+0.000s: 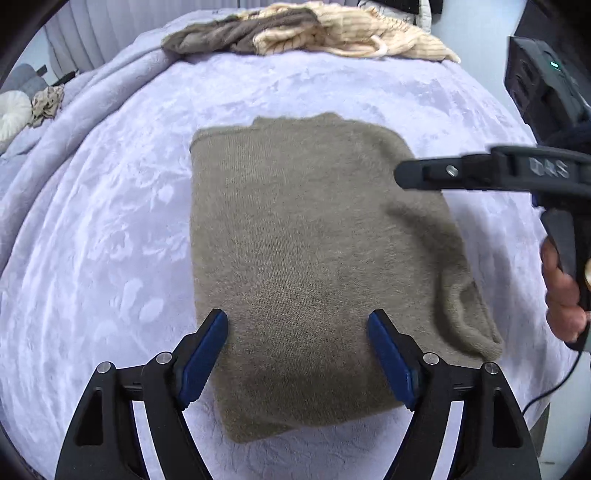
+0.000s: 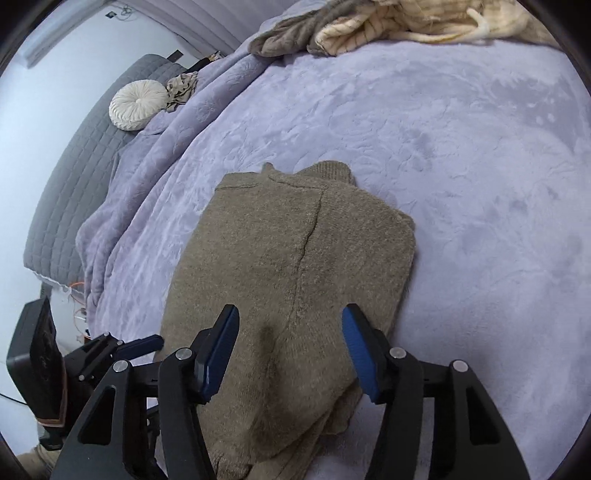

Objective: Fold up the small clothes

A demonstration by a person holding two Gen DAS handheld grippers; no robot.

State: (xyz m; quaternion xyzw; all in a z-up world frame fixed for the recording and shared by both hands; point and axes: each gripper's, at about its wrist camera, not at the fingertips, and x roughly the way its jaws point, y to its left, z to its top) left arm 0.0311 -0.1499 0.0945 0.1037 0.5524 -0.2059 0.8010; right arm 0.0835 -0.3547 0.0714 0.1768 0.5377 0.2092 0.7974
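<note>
1. Both views are evenly lit by soft, cool, diffuse light; its source cannot be told.
2. Only faint shadows are cast, notably a soft one on the sweater (image 1: 295, 236) under the right gripper (image 1: 402, 173).
3. Strong fisheye bending and black corner vignetting are seen at the edges.
4. The blanket (image 2: 461, 155) is rendered sharply; no glare is seen.

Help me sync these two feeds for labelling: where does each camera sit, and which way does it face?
Left wrist: on the left hand-held gripper, looking down at the folded olive-brown knit sweater; the right hand-held gripper and person's hand enter from the right.
Right wrist: on the right hand-held gripper, over the sweater's near end; the left hand-held gripper shows lower left.
Shared: sweater, lavender plush blanket, cream-and-grey clothes pile.
</note>
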